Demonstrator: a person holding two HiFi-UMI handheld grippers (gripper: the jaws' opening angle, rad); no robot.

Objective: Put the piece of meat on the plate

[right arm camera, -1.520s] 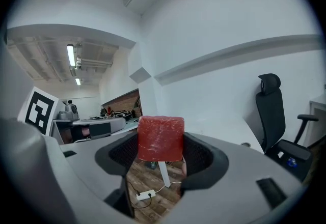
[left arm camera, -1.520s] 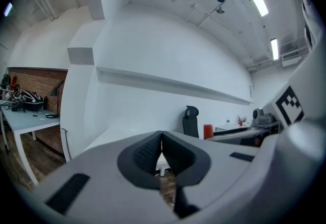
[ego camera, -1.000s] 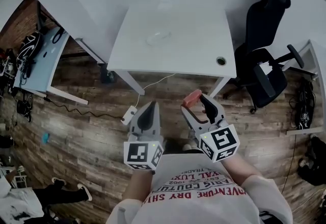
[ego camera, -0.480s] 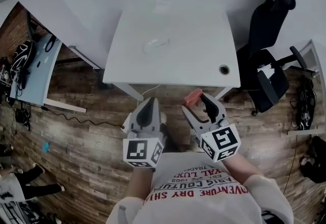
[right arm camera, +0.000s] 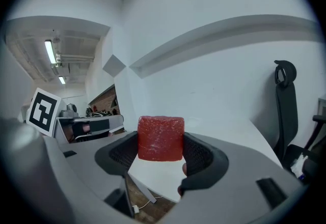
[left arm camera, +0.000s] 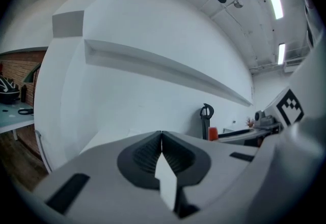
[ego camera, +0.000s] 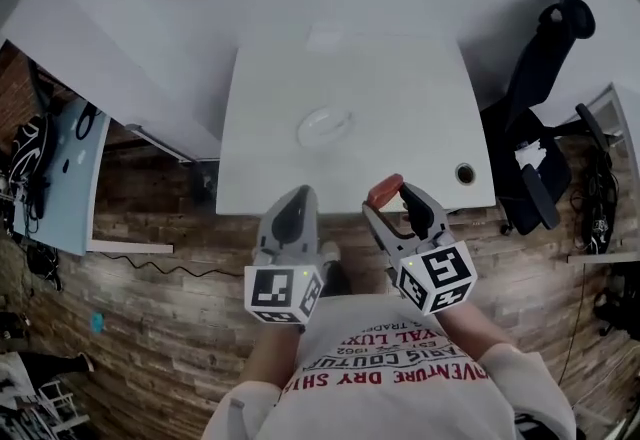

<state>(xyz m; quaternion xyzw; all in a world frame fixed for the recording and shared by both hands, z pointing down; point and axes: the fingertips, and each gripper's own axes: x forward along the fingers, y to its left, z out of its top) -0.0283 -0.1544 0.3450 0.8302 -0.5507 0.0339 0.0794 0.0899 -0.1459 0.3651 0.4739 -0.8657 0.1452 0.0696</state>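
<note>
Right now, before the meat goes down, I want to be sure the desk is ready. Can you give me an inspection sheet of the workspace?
Surface: white table, with a round cable hole near its right front corner.
Job's things: plate near the table's middle, looks empty; piece of meat, red, held off the table.
Clutter: nothing seen on the table.
Grippers: right gripper shut on the piece of meat; left gripper shut, empty; both near the table's front edge.
Cables: one dark cable on the wooden floor, left of the table.
Surroundings: black office chair on the right; side table with gear on the left.
</note>
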